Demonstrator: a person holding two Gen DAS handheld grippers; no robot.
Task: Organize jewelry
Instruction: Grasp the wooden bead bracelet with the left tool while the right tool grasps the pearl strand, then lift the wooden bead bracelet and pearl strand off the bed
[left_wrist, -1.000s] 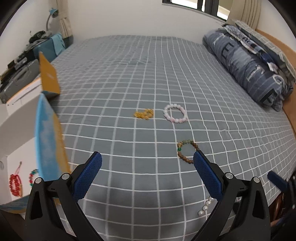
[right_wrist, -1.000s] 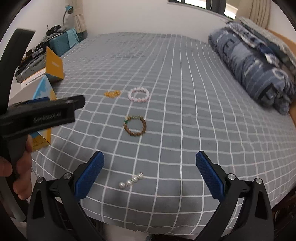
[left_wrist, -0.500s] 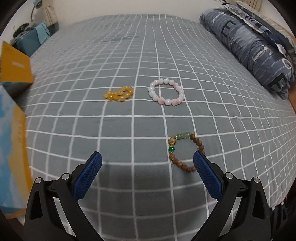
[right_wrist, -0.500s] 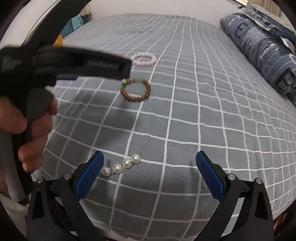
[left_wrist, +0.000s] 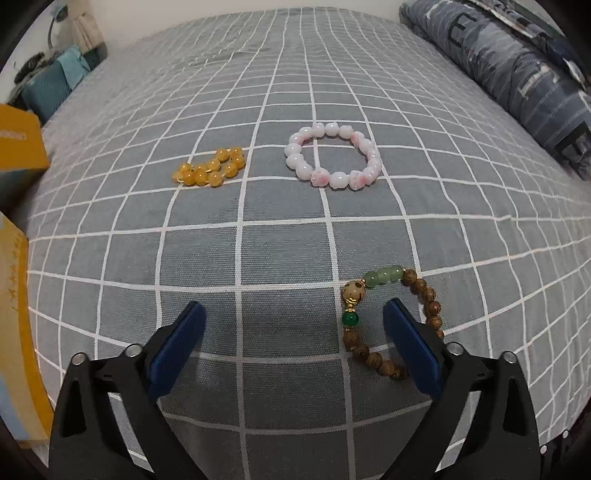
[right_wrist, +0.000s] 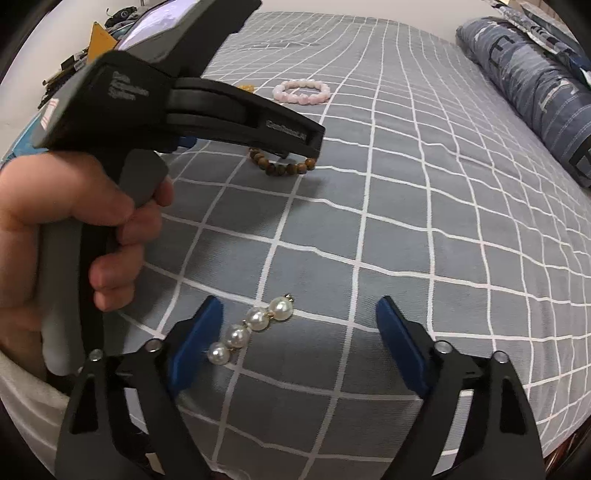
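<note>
Both hands are at the pick-up step, their jaws having just been closing. The left gripper (left_wrist: 293, 325) hangs apart over the bed (left_wrist: 280, 251), its right pad inside the wooden bracelet (left_wrist: 391, 319) at four o'clock. The right gripper (right_wrist: 299, 321), also apart, has the pearl strand (right_wrist: 251, 328) by its left pad; it needs centring next.

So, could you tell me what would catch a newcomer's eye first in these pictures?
Probably the pink-and-white bead bracelet lying mid-bed on the grey checked bedspread, with a heap of amber beads to its left. Nearer, the left tool hangs open over a wooden bead bracelet, and the right tool over a short pearl strand.
</note>
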